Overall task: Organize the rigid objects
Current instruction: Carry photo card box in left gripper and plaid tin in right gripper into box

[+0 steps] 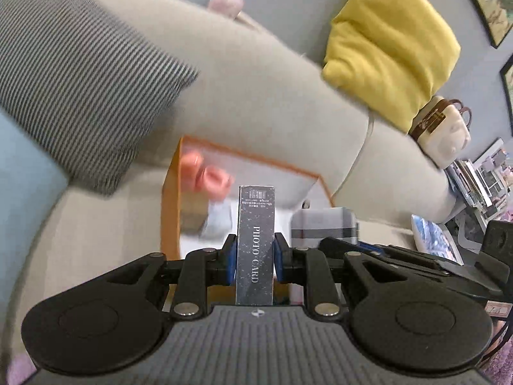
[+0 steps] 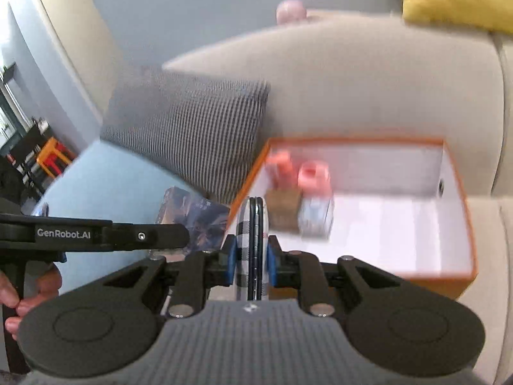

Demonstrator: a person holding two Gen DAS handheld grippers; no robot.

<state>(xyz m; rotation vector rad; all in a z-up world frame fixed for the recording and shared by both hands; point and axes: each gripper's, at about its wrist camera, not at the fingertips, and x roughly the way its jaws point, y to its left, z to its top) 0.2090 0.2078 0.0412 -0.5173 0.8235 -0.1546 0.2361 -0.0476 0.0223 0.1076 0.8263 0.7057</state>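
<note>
My left gripper [image 1: 255, 256] is shut on a dark speckled box [image 1: 255, 240] lettered "PHOTO CARD", held upright above the sofa. My right gripper [image 2: 251, 255] is shut on a flat plaid-patterned case [image 2: 251, 237], held edge-on; the same case [image 1: 323, 227] shows at the right of the left wrist view. Beyond both stands an open orange box [image 2: 461, 192] with a white inside [image 1: 170, 199] on the sofa seat. In it lie two pink cup-like items [image 2: 312, 175] [image 1: 210, 178], a brown block [image 2: 283, 211] and a pale packet [image 2: 315, 218].
A striped grey cushion [image 2: 198, 134] leans left of the orange box, a yellow cushion [image 1: 388, 41] rests on the sofa back. A cream bag [image 1: 442, 131] sits on the armrest. A printed picture card [image 2: 192, 221] lies on light blue fabric [image 2: 105, 186]. A hand [image 2: 19, 301] holds the left tool.
</note>
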